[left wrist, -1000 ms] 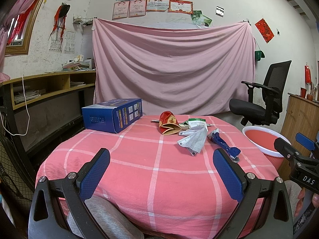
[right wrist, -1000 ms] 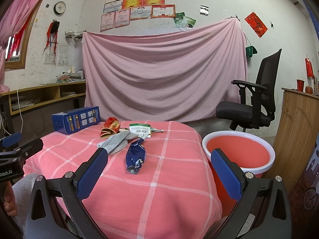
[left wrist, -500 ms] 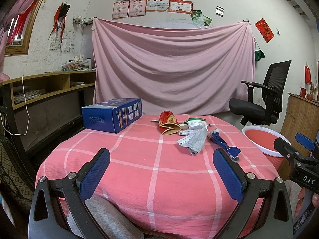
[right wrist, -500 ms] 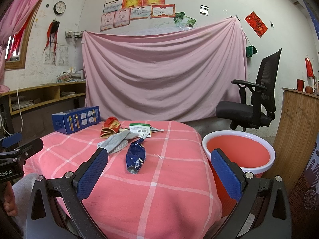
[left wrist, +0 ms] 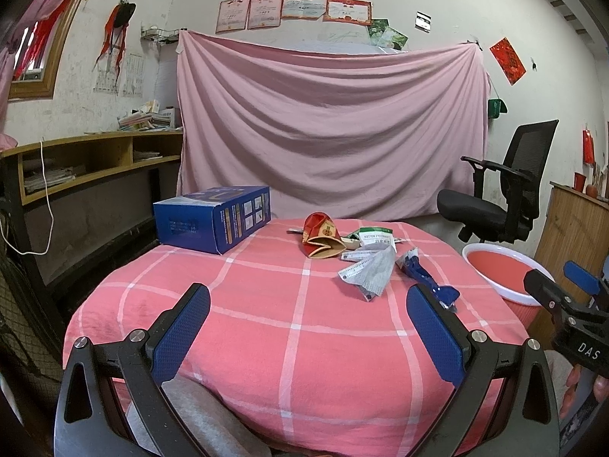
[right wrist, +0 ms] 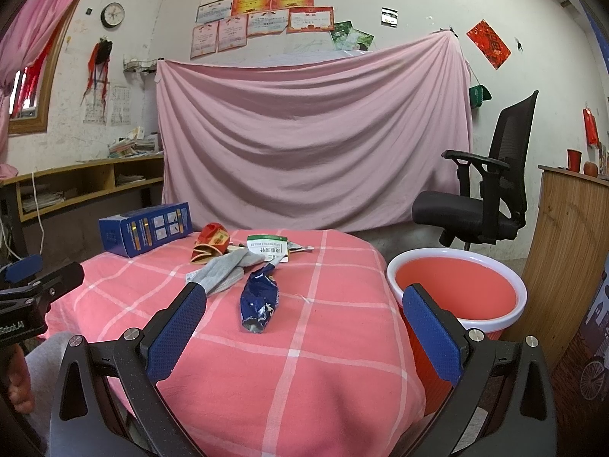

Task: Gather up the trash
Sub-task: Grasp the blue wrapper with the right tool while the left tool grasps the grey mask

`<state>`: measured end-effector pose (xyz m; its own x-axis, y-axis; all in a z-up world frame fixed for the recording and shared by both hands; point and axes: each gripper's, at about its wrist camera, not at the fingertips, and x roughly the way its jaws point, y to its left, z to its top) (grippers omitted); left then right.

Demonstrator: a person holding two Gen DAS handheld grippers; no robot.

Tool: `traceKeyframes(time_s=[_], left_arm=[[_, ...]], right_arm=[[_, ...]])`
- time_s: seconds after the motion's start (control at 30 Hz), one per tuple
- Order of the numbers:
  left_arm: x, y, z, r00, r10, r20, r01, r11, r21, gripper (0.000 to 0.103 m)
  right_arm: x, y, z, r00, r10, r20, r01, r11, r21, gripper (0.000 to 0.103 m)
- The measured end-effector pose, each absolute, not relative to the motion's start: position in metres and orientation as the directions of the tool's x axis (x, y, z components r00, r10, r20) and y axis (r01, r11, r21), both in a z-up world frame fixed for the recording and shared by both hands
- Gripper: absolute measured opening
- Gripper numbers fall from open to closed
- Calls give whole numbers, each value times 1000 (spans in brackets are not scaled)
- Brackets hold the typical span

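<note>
- We judge the job not yet begun: the round pink bucket with a white rim (right wrist: 456,293) beside the counter (right wrist: 304,361) looks empty, and every scrap lies on the pink checked cloth.
- Our left tongs (left wrist: 308,327) and right tongs (right wrist: 304,327) hang spread wide, holding nothing.
- The trash sits mid-counter: a crumpled blue foil wrapper (right wrist: 260,301), a grey creased wrapper (left wrist: 371,276), a green-and-white packet (right wrist: 267,246) and a red-and-tan pouch (left wrist: 321,240), close together.
</note>
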<state>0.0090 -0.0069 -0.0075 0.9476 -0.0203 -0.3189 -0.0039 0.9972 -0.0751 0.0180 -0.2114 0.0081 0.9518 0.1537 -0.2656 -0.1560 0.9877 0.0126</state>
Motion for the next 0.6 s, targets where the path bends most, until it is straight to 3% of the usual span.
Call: traceKeyframes(time_s=[0.43, 0.6], left_arm=[[66, 14, 5, 959, -45, -281, 20, 996, -90, 101], [88, 22, 2, 948, -97, -303, 72, 993, -93, 101]], right_arm=[[62, -201, 16, 954, 178, -242, -182, 983, 6, 103], [92, -196, 18, 931, 210, -298, -216, 976, 14, 103]])
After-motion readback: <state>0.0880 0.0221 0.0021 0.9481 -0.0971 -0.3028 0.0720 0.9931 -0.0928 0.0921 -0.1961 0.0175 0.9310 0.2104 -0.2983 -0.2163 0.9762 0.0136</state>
